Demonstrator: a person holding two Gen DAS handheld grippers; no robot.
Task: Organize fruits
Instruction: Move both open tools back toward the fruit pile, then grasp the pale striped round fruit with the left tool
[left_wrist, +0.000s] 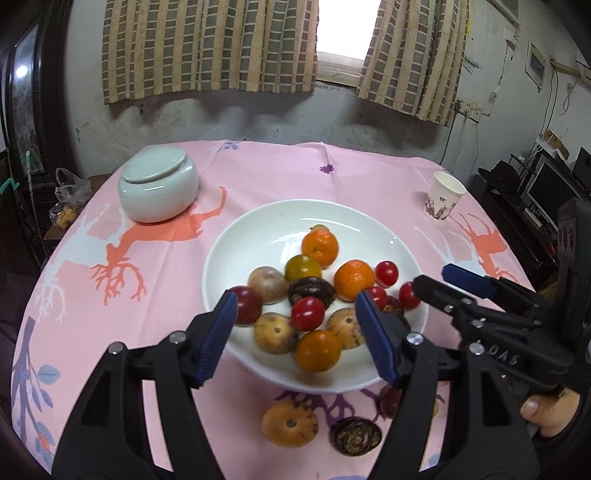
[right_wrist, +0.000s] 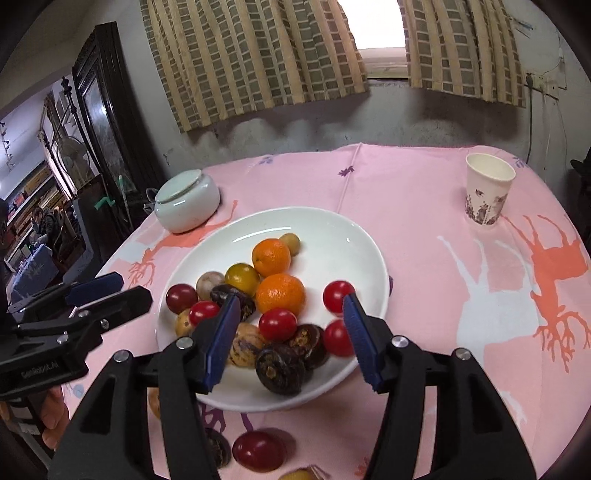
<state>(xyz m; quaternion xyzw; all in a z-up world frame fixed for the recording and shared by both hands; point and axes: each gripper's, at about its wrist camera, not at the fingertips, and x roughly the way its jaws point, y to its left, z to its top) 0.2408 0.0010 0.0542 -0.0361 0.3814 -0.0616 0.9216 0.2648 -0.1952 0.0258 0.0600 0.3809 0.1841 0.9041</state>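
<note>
Over the plate (left_wrist: 221, 258), both the left gripper (left_wrist: 299, 332) and right gripper (right_wrist: 291, 332) are held open, empty; a pink cloth (left_wrist: 369, 173) is spread beneath.

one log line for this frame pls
left tongs: open, empty | right tongs: open, empty | plate: fruit piled | tablecloth: loose fruit
</note>
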